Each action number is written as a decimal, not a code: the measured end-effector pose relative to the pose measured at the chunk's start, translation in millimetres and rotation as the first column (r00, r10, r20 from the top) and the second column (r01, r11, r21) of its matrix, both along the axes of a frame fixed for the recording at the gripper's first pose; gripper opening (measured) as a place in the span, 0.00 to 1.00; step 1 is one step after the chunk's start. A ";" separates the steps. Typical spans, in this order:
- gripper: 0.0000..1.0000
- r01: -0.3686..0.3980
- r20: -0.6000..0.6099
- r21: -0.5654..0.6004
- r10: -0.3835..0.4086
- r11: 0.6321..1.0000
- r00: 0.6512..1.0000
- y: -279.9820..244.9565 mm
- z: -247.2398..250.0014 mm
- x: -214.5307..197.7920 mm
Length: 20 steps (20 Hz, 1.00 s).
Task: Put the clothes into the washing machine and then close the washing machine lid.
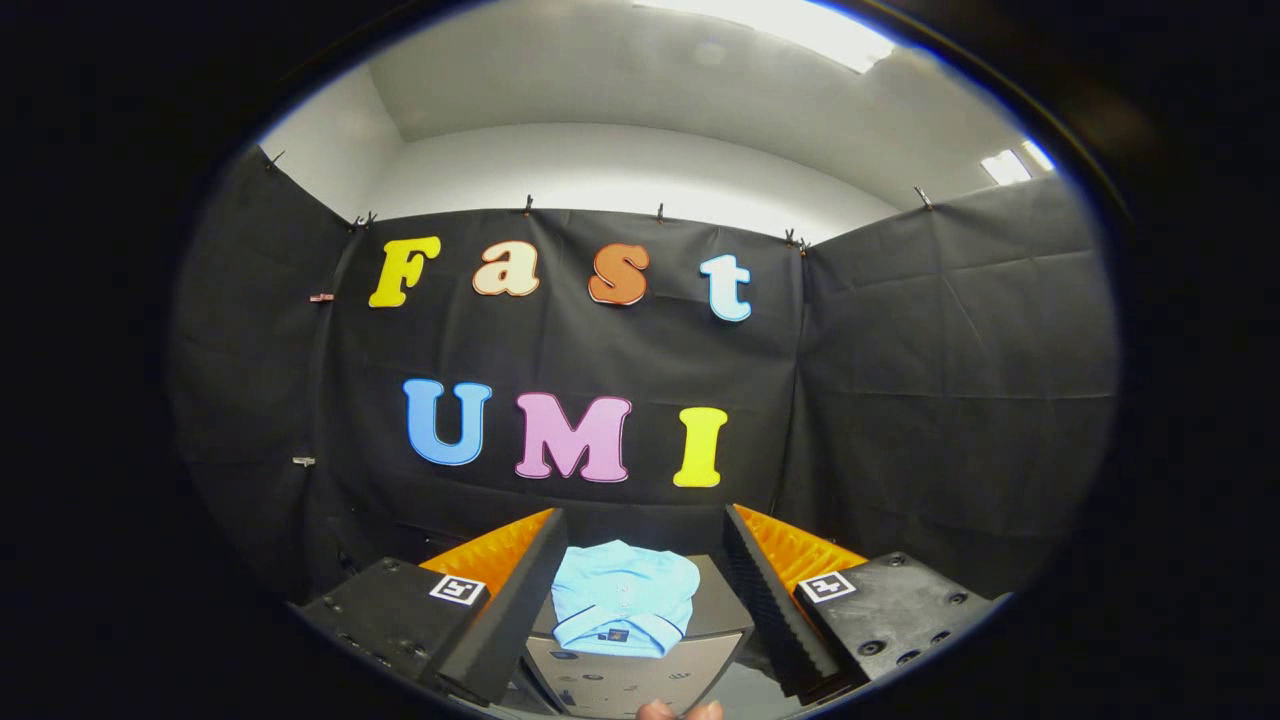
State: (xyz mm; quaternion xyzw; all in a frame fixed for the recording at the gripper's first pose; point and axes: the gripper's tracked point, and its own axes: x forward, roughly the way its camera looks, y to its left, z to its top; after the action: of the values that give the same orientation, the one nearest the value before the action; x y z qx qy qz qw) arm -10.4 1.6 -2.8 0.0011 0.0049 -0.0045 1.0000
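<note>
A folded light-blue shirt (625, 598) lies on top of a small grey washing machine (630, 675), whose front panel faces me. My gripper (640, 590) is open, its two black fingers with orange backs spread wide. The shirt and the machine's top sit in the gap between the fingers, a little ahead of them. Neither finger (520, 600) touches the cloth. The machine's lid is hidden under the shirt, so I cannot tell how it stands.
A person's fingertips (678, 711) show just below the machine's front panel. Black cloth walls close the booth behind and on both sides of the machine.
</note>
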 end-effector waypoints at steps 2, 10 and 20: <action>0.98 0.000 -0.025 0.017 0.001 1.000 1.000 1.0 -3.3 -1.5; 0.98 -0.007 -0.102 0.033 0.010 0.999 0.995 -1.8 -40.9 44.6; 0.99 -0.020 -0.389 0.100 0.058 0.995 0.920 7.1 -163.0 167.7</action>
State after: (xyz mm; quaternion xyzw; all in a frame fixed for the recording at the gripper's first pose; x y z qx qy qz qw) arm 157.3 8.7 -165.8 0.0471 0.2046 0.0154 0.9776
